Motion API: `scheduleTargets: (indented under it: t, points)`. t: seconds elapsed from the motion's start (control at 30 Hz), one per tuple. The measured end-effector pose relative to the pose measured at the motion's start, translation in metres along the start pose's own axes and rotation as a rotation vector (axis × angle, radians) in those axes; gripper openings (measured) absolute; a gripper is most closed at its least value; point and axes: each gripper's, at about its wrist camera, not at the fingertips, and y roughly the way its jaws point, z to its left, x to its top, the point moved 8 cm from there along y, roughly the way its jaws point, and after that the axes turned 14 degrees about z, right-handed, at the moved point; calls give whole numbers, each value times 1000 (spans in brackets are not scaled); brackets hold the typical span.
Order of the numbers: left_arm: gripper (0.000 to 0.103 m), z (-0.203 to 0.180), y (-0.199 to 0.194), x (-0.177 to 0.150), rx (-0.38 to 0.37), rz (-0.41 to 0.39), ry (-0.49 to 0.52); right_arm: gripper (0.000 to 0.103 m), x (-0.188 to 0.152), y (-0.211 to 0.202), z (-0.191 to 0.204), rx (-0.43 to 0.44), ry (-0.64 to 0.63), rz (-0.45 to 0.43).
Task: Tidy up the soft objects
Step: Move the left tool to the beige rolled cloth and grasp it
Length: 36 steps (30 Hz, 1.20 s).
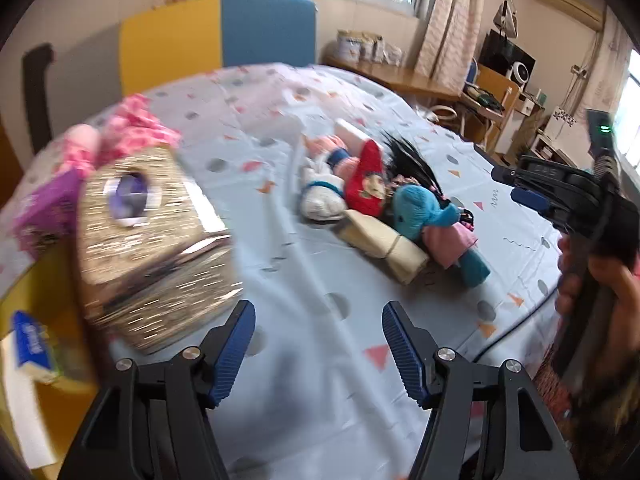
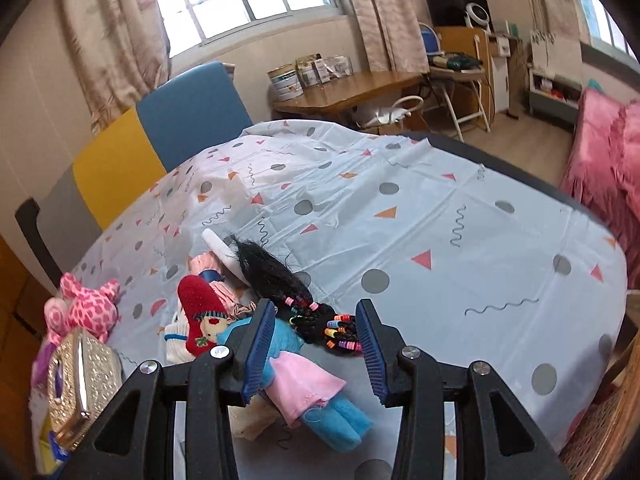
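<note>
A heap of soft toys lies on the patterned tablecloth [image 1: 304,248]: a blue doll in a pink skirt [image 1: 424,210] [image 2: 308,380], a red stocking [image 1: 366,178] [image 2: 200,312], a white sock [image 1: 320,196], a beige cloth roll [image 1: 384,242] and black braided hair with coloured beads [image 2: 304,308]. A pink spotted plush [image 1: 132,132] [image 2: 84,304] lies beside a glittery gold box [image 1: 156,236] [image 2: 76,380]. My left gripper [image 1: 318,332] is open and empty, low over the cloth beside the box. My right gripper [image 2: 316,332] [image 1: 528,196] is open over the blue doll and braids.
A yellow and blue chair back [image 1: 216,36] stands behind the table. A wooden desk with tins [image 2: 344,84] and shelves are further back. A pink cover [image 2: 608,152] is at the right. A purple box [image 1: 44,204] sits left of the gold box.
</note>
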Motion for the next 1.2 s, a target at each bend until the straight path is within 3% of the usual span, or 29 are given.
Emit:
scheduleTargets:
  t: [0.3,0.57,0.83,0.9,0.93,1.1,1.2]
  points:
    - [67,-40,78,46,-87,158,-66,43,-2,6,-5,59,54,31]
    - [66,-60,121,75,-116,228,-125,43,-5,13,-4,95,65,73]
    - [68,-59,159,92,-75,293,-194,43,-6,18,-1,97,53,93]
    - [68,-59,160,90,-64,269,-172,43,-7,21,-1,93,53,103]
    - [67,-59,160,89,-59,263,-154,43,-7,23,-1,90,53,112]
    - [39,-54,152,75,-40,245,-79,43,-13,35,-4,75,66,169]
    - [37,-45,145,63,-32,240,-55,43,-20,47,-3,75,57,226]
